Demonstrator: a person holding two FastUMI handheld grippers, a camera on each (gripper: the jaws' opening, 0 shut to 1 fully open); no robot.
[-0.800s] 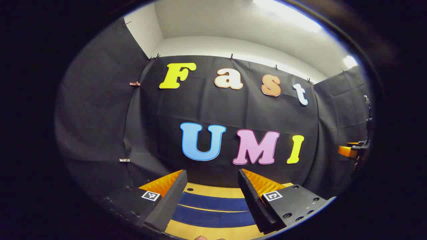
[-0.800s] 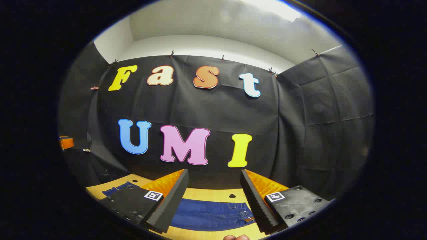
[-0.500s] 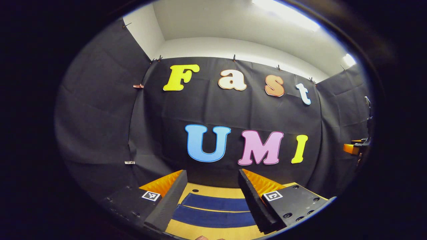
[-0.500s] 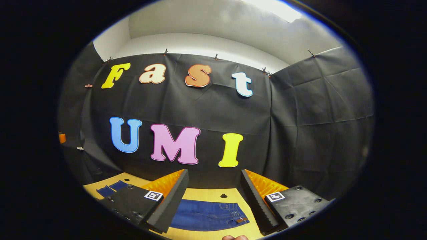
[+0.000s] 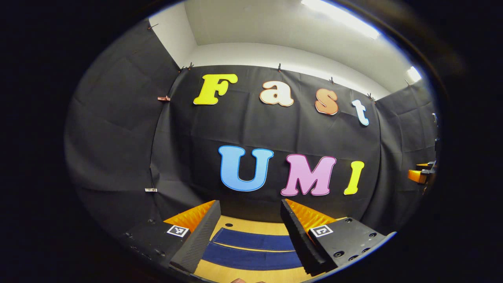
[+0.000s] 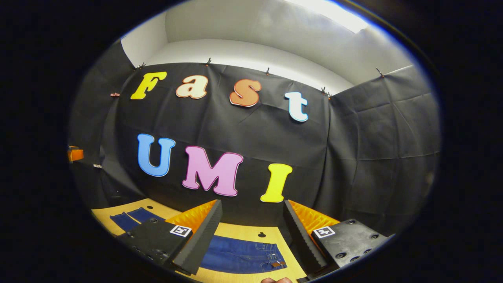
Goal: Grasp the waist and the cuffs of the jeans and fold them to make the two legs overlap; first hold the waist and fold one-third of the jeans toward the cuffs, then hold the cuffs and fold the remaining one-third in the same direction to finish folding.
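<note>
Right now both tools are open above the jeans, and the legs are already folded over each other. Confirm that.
Wrong on the legs. The left gripper view shows the two jeans legs lying side by side, with a strip of table between them. Both tools, left tool and right tool, are indeed open above the jeans.

Right gripper (image 6: 251, 236) swung rightward — jeans (image 6: 239, 257) waist now nearer left finger.
</note>
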